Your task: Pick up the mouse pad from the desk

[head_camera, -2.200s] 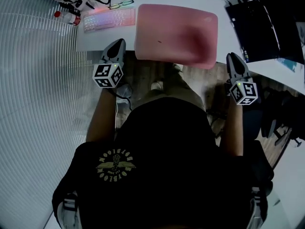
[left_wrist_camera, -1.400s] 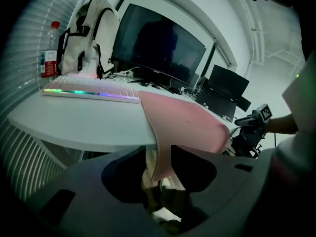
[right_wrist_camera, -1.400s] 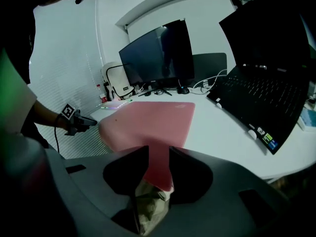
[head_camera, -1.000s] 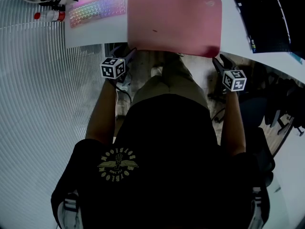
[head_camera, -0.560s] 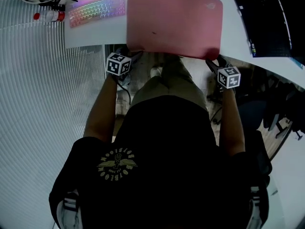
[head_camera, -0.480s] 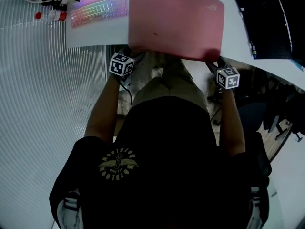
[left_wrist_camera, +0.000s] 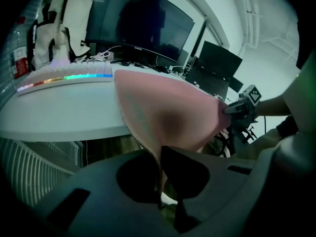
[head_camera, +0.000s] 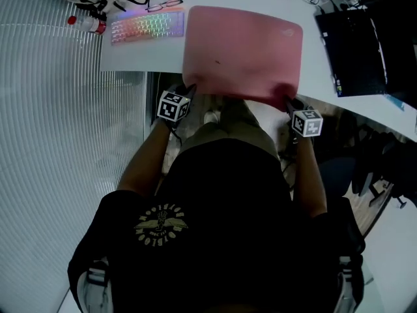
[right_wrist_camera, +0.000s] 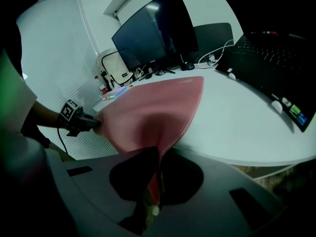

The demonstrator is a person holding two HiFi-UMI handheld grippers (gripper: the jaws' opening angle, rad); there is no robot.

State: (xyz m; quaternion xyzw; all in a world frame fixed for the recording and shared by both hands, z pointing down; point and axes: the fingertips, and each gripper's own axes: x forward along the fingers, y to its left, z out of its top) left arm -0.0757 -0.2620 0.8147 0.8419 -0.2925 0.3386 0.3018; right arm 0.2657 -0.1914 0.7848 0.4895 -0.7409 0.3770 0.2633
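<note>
A large pink mouse pad (head_camera: 241,51) lies on the white desk (head_camera: 140,57), its near edge hanging over the desk's front. My left gripper (head_camera: 189,89) is at the pad's near left corner, and its jaws are closing with that corner pinched between them; in the left gripper view the pad's stitched edge (left_wrist_camera: 143,132) runs into my left gripper (left_wrist_camera: 159,157). My right gripper (head_camera: 288,102) is at the near right corner, jaws likewise closing on it. The right gripper view has the pad (right_wrist_camera: 148,112) bulging up from my right gripper (right_wrist_camera: 159,158).
A backlit keyboard (head_camera: 146,26) lies left of the pad, with glasses (head_camera: 164,5) and a bottle (head_camera: 85,23) behind it. A black laptop (head_camera: 355,51) sits at the right. A dark monitor (left_wrist_camera: 143,28) and cables stand at the back. A white ribbed panel fills the left.
Both grippers have moved in to the pad's near corners and their jaws have closed on them. The pad's front edge now bulges between the two grips.
</note>
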